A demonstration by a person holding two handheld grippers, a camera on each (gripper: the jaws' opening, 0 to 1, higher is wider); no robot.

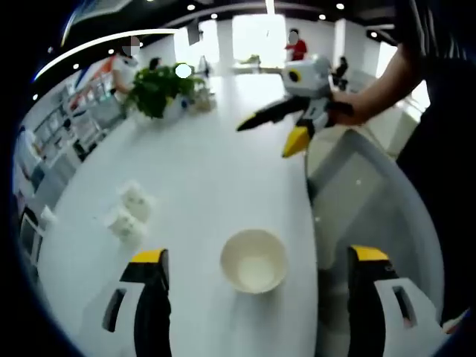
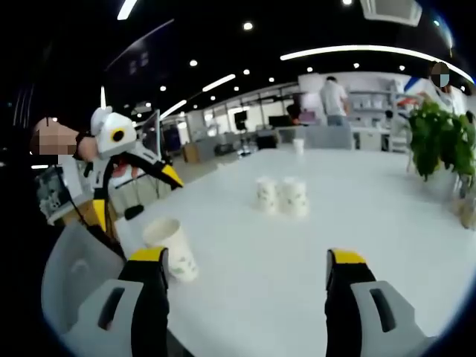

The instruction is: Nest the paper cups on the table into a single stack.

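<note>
Left gripper view: left gripper [image 1: 256, 271] spread wide, holding nothing — an upright, empty paper cup [image 1: 253, 259] stands between its jaws on the white table [image 1: 216, 171]. Two more cups [image 1: 128, 212] stand together left of it.

Right gripper view: right gripper [image 2: 245, 275] wide open, empty; the single cup [image 2: 172, 248] by its left jaw, the pair [image 2: 282, 195] beyond.

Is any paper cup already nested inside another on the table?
No: the near cup stands alone, and the two far cups stand side by side.
</note>
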